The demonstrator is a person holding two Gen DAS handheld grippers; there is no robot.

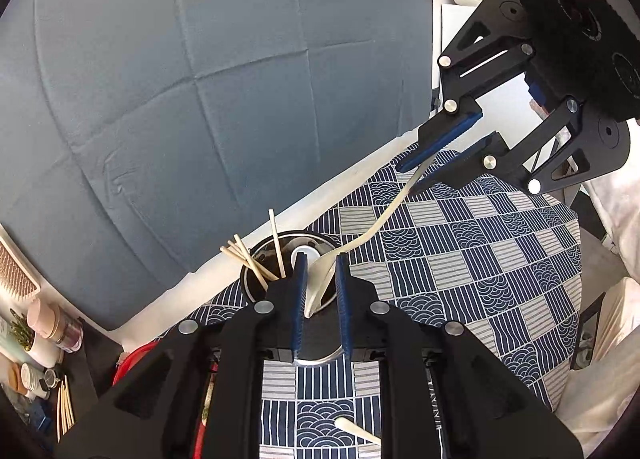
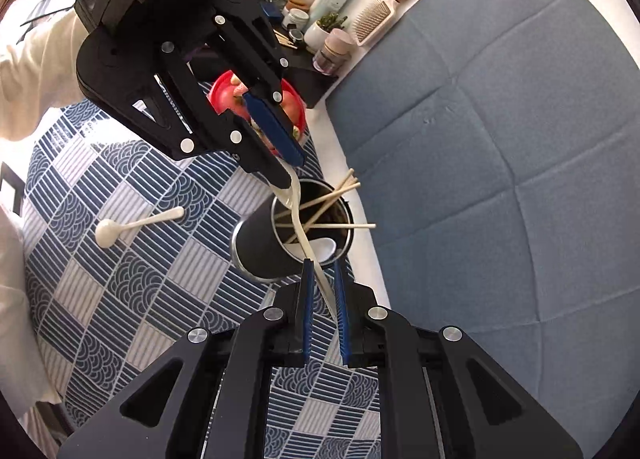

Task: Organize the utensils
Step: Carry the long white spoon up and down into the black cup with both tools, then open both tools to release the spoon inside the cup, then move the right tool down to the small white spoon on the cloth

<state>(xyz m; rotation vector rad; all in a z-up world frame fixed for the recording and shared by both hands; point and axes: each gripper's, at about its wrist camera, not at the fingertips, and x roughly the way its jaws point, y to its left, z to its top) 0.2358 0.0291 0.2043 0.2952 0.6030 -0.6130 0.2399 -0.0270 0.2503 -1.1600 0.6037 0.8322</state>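
Note:
One cream spoon (image 1: 384, 215) (image 2: 298, 215) hangs in the air over a black cup (image 1: 256, 279) (image 2: 260, 247), held at both ends. My left gripper (image 1: 322, 259) (image 2: 289, 173) is shut on its wide bowl end. Shut on the thin handle end is my right gripper (image 2: 322, 263) (image 1: 410, 179). The cup stands on the patterned cloth near the table's edge and holds several wooden chopsticks (image 1: 276, 243) (image 2: 332, 195) and a white spoon (image 2: 326, 249). Another cream spoon (image 2: 136, 225) (image 1: 356, 429) lies flat on the cloth.
A blue-and-white checked tablecloth (image 2: 120, 299) covers the table. A red bowl (image 2: 224, 95) of food sits behind the left gripper. A grey-blue fabric surface (image 2: 500, 139) lies past the table. A shelf carries bottles and a hairbrush (image 2: 372, 19). A white sleeve (image 2: 32, 79) is at the left.

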